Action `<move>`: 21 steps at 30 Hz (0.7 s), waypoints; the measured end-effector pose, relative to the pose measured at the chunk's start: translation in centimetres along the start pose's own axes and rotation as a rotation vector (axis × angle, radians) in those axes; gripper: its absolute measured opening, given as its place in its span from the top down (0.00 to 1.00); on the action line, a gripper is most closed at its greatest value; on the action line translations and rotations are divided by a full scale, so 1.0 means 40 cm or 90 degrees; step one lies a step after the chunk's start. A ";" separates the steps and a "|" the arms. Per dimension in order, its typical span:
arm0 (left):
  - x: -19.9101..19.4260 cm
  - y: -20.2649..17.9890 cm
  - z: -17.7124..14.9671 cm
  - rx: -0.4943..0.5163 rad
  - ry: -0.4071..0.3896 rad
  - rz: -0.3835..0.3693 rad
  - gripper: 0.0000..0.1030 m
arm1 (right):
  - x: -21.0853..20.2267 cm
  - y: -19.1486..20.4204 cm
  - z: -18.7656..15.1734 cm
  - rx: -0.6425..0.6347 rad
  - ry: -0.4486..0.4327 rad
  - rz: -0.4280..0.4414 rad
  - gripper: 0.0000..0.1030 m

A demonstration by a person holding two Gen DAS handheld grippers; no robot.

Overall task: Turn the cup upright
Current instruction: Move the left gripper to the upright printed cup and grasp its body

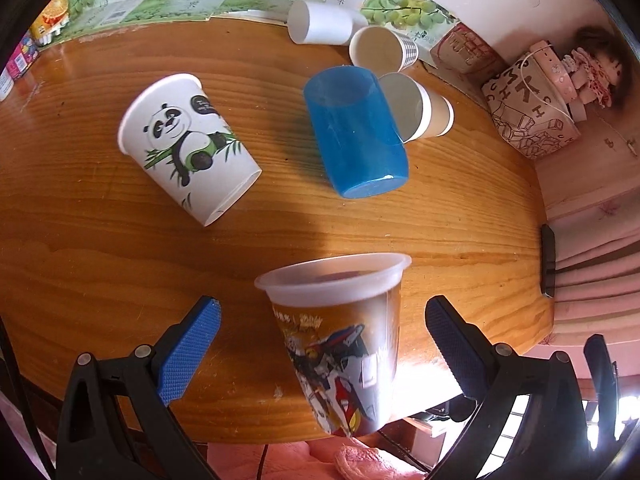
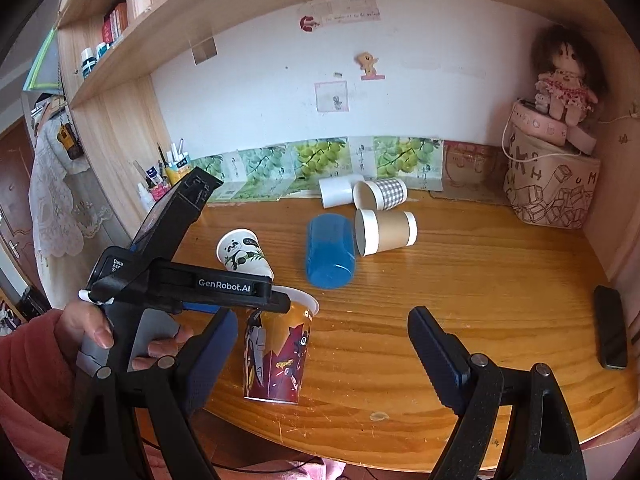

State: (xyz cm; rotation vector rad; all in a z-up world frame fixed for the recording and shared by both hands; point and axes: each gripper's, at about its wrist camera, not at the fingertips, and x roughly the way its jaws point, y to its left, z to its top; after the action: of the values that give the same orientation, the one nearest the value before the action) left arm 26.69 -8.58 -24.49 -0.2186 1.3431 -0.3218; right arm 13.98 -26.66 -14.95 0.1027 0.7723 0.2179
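Note:
A printed cup with a robot picture (image 1: 340, 340) stands upright near the front edge of the wooden table (image 1: 100, 248); it also shows in the right wrist view (image 2: 276, 352). My left gripper (image 1: 322, 344) is open, its blue fingers apart on either side of this cup without touching it. My right gripper (image 2: 320, 356) is open and empty, to the right of the cup. A panda cup (image 1: 184, 152), a blue cup (image 1: 356, 136) and a brown paper cup (image 1: 420, 108) lie on their sides further back.
A checked cup (image 1: 384, 50) and a white cup (image 1: 320, 22) lie on their sides by the back wall. A printed bag (image 2: 552, 188) with a doll (image 2: 564, 80) on it stands at the right. A black phone (image 2: 610, 326) lies at the table's right edge.

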 end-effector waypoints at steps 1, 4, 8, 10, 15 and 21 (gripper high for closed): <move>0.006 -0.002 0.007 0.003 0.004 -0.001 0.01 | 0.008 -0.005 0.001 0.004 0.006 -0.001 0.15; 0.023 -0.003 0.026 0.006 0.012 0.001 0.01 | 0.032 -0.021 0.003 0.018 0.025 -0.002 0.15; 0.042 -0.005 0.046 0.007 0.024 -0.005 0.01 | 0.056 -0.031 0.010 0.026 0.041 -0.005 0.15; 0.047 -0.006 0.054 0.010 0.027 -0.005 0.01 | 0.065 -0.033 0.014 0.027 0.045 -0.006 0.15; 0.067 -0.013 0.073 0.015 0.042 -0.013 0.01 | 0.085 -0.037 0.021 0.034 0.056 -0.011 0.15; 0.090 -0.023 0.079 0.021 0.077 -0.027 0.01 | 0.094 -0.045 0.025 0.050 0.059 -0.021 0.15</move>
State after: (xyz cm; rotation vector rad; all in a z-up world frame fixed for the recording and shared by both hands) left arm 30.36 -10.80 -26.78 -0.2031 1.4523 -0.3982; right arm 17.60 -27.56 -17.12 0.1546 0.8751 0.1623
